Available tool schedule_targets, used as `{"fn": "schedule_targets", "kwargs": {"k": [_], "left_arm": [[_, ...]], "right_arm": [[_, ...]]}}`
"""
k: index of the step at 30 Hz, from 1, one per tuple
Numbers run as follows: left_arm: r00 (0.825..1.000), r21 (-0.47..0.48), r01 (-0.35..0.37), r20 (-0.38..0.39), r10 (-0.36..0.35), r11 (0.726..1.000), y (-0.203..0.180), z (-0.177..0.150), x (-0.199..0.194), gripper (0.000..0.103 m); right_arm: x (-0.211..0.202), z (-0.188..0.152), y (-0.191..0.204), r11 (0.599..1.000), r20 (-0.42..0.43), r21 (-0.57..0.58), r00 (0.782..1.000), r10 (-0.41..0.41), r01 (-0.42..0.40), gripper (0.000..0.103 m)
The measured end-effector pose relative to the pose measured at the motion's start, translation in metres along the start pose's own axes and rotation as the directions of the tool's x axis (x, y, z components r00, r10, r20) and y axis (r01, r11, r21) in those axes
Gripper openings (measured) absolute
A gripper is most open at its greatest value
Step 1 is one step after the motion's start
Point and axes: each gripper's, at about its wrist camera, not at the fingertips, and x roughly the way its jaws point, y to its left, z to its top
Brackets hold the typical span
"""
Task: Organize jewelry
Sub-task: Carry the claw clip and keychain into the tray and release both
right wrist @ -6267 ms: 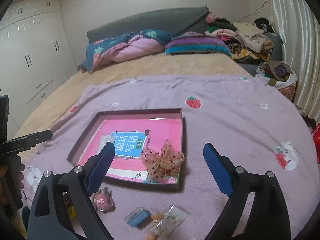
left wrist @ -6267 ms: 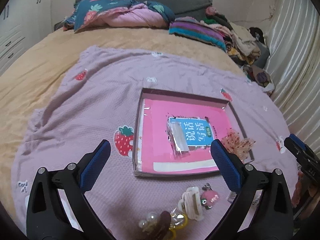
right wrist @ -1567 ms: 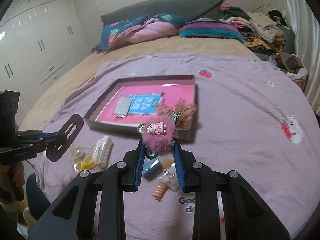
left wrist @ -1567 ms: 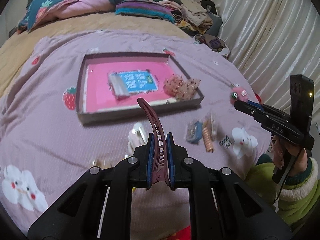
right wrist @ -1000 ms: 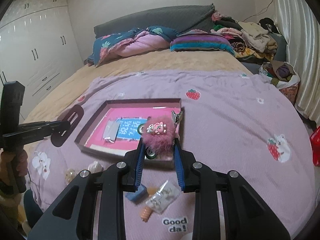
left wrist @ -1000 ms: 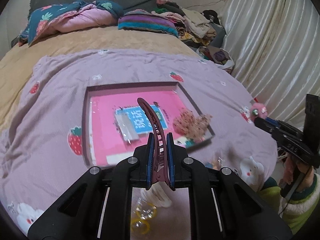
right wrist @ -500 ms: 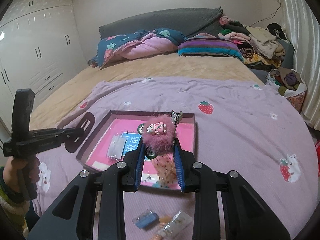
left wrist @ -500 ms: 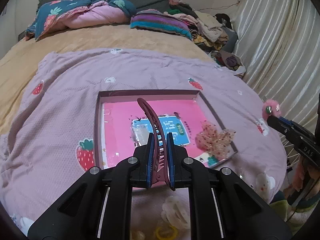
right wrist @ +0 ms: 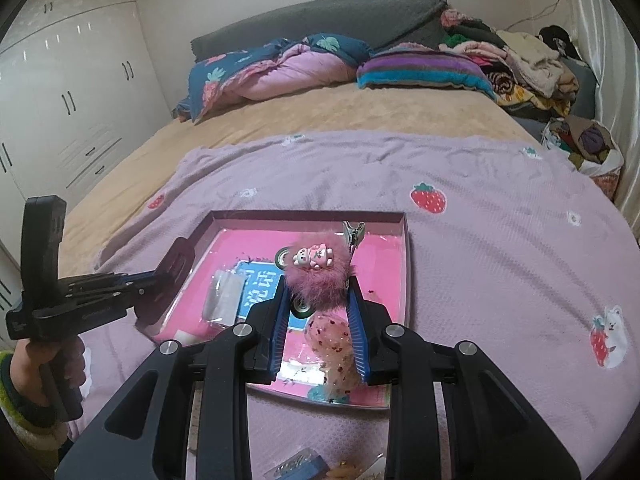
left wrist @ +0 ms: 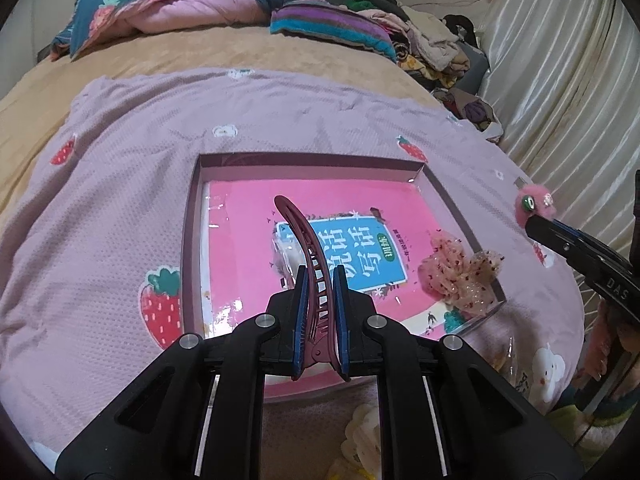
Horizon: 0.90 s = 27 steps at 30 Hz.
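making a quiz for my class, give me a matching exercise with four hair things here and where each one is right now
Things:
1. dark red hair clip
2. pink fluffy hair clip
3. dotted mesh bow
4. small clear packet

Places:
A. lying in the tray's near right corner
B. clamped in the left gripper
C. lying on the blue label in the tray
D. clamped in the right gripper

Pairs: 1-B, 2-D, 3-A, 4-C

Soft indoor light, sharp focus, heavy fisheye bending, dark corners.
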Motion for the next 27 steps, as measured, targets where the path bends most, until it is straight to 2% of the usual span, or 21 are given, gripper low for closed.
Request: {"fn": "schedule_targets", "kwargs": {"k": [9,23,25,27], "left_arm": [[0.999,-0.015,0.01,-0.036,-0.01,1.0,0.005,-0.009,0.018,0.006],[0.998,-0.039,0.008,-0.068,-0.011,0.999,0.018,-0.019,0.026,0.006],[0.998,-0.04,0.001,-0.061,-0.004,0.999,0.019,-0.02,0.023,0.009],[0.998,-0.052,0.001,-0.057,-0.004,0.999,0.021,-0.022,0.019,0.02]], "right_arm": [[0.03,-0.008,0.0,1.0,-0.048,-0.002,0.999,-0.011,0.011,0.026],[0.075,-0.025,0.015,0.999,-0.147,-0.015,0.989,0.029,-0.031,0.027],[0.079,-0.029,0.019,0.999,-0.159,-0.021,0.987,0.03,-0.034,0.027],[0.082,-0.032,0.021,0.999,-0.174,-0.025,0.984,0.036,-0.04,0.027]]}}
